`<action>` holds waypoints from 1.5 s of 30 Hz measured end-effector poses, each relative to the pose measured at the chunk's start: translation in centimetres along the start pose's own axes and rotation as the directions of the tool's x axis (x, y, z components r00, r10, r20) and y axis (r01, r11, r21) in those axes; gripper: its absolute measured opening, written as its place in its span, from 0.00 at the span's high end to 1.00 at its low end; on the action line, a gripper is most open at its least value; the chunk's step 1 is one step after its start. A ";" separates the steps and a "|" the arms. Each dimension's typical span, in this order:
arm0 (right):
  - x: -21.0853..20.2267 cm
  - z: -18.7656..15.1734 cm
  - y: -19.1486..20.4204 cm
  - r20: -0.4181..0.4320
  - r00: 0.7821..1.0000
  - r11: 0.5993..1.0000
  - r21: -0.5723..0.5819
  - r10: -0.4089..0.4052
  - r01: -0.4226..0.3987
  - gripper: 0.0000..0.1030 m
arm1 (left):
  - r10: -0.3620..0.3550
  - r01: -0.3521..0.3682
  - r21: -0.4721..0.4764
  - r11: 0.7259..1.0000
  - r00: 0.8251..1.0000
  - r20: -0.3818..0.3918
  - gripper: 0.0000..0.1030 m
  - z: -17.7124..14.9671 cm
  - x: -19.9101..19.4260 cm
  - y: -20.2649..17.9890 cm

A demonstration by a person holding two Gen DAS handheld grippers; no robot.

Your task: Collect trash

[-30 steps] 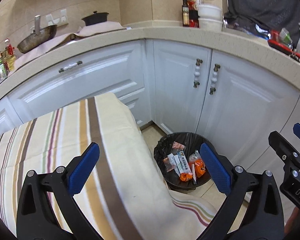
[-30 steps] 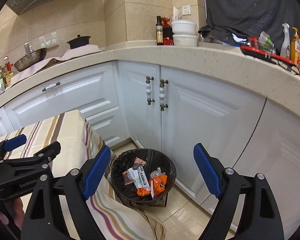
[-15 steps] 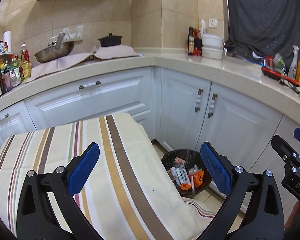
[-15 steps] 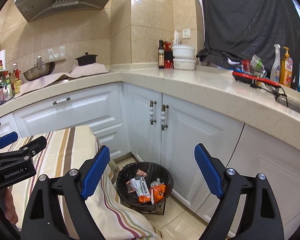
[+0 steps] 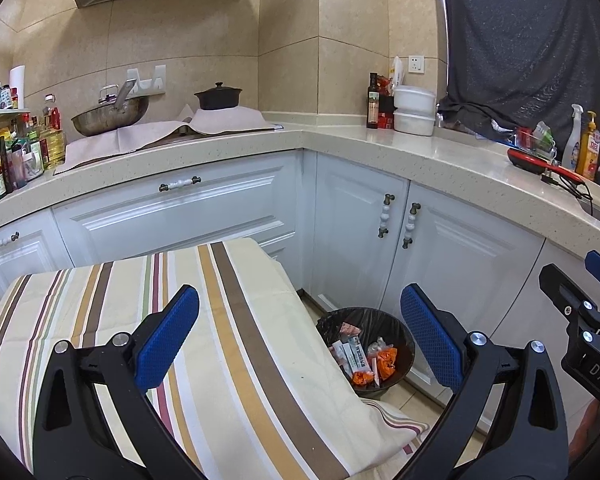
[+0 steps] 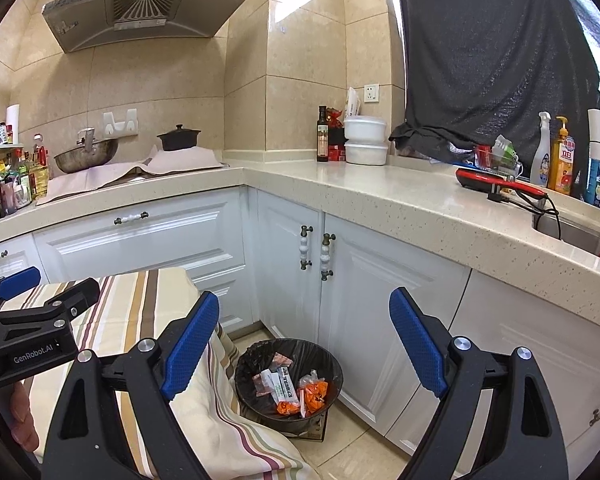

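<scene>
Over the last second we have lifted and pulled back: the bin [image 5: 366, 350], mid-frame a moment ago, now sits low and right of centre in the left view, and the hood and wall tiles fill the top. Our left gripper [image 5: 300, 338] stands wide and empty above the striped cloth [image 5: 204, 344]; the right gripper [image 6: 304, 344] is just as wide, holding nothing, with the bin [image 6: 288, 380] low between its fingers. The trash [image 6: 290, 390] — orange wrappers and white packets — lies inside the bin on the floor by the cabinets [image 6: 300, 264]. No trash shows on the cloth, so we judge collection likely finished — or nearly so.
</scene>
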State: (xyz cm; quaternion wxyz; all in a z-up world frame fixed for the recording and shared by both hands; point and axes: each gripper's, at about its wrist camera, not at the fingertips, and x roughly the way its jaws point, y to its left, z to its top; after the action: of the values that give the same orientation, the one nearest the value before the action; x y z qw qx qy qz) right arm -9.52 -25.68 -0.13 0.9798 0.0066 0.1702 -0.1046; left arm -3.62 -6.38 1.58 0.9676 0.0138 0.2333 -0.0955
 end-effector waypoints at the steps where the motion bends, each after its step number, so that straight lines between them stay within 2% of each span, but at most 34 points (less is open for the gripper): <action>1: 0.0 0.0 0.1 0.001 1.000 1.000 -0.003 0.001 -0.001 0.18 | -0.001 0.001 -0.002 1.000 1.000 0.000 0.05 0.0 0.0 0.1; 45: 0.6 0.0 0.7 -0.004 1.000 1.000 -0.022 0.009 -0.009 0.18 | -0.011 0.010 -0.029 1.000 1.000 -0.010 0.05 -0.1 0.6 -0.3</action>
State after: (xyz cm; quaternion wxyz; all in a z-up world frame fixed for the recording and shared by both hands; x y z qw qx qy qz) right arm -8.76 -25.09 -0.33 0.9799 -0.0032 0.1733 -0.0984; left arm -3.20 -6.82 1.26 0.9660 -0.0010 0.2395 -0.0971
